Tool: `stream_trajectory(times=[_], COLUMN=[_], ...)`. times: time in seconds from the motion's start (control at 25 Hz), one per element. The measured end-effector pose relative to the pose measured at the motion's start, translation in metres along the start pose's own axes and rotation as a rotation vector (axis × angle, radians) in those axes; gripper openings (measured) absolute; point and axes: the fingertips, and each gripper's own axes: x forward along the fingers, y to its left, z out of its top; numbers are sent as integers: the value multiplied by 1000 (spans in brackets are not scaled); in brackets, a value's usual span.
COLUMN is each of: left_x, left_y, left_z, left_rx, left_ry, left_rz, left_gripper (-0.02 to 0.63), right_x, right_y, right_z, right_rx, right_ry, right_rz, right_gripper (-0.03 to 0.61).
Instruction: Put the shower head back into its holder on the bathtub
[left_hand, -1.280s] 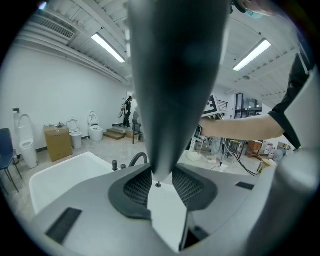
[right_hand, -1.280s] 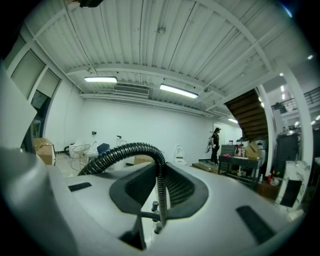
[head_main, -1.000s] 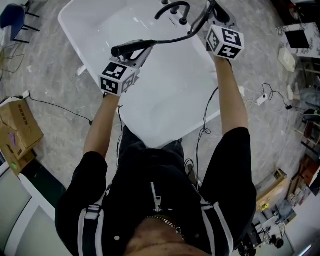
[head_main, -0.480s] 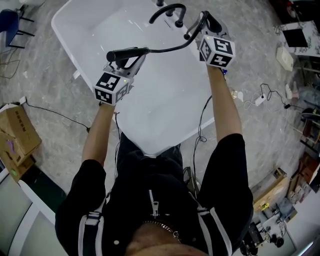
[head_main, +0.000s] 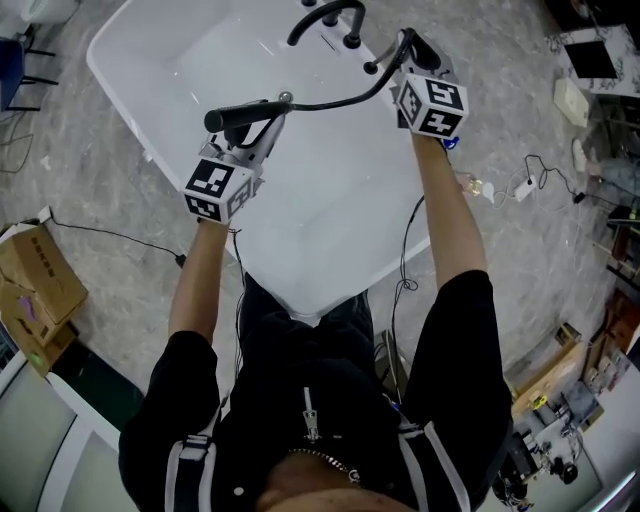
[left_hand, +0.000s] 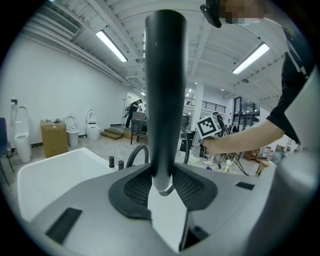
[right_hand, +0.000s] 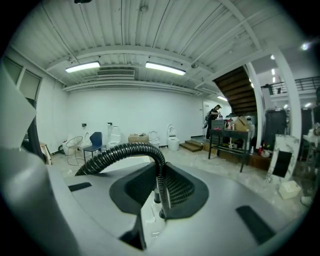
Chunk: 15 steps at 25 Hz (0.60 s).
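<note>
My left gripper (head_main: 266, 120) is shut on the black shower head (head_main: 238, 115), which lies roughly level over the white bathtub (head_main: 140, 90). In the left gripper view the shower head's handle (left_hand: 164, 100) stands between the jaws of the left gripper (left_hand: 163, 189). A black ribbed hose (head_main: 345, 97) curves from it to my right gripper (head_main: 408, 48), which is shut on the hose (right_hand: 129, 150) near the tub's far rim. The pinch of the right gripper (right_hand: 160, 201) shows in its own view. A black curved faucet (head_main: 325, 14) and knobs (head_main: 352, 41) stand on that rim.
A cardboard box (head_main: 36, 285) lies on the floor at the left. Cables and a plug strip (head_main: 520, 188) trail on the floor to the right of the tub. Toilets (left_hand: 93, 131) and a box stand in the far room, and a person is at a table (right_hand: 227, 140).
Both grippers have sunk toward the tub with the shower head and hose still held, the right one more than the left. Neither grip has altered.
</note>
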Motion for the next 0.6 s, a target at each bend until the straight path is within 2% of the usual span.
stream_trajectory(times=[0.16, 0.6], left_x=[5, 18], left_y=[8, 23], left_z=[-10, -35], left_rx=[-10, -24], left_ry=[3, 3], left_rz=[10, 24], left_gripper=[146, 144], right_x=[6, 29], right_y=[-2, -3], right_z=[-24, -79], right_rx=[34, 45], right_ry=[24, 88], right_rz=[-19, -20], right_gripper=[64, 64])
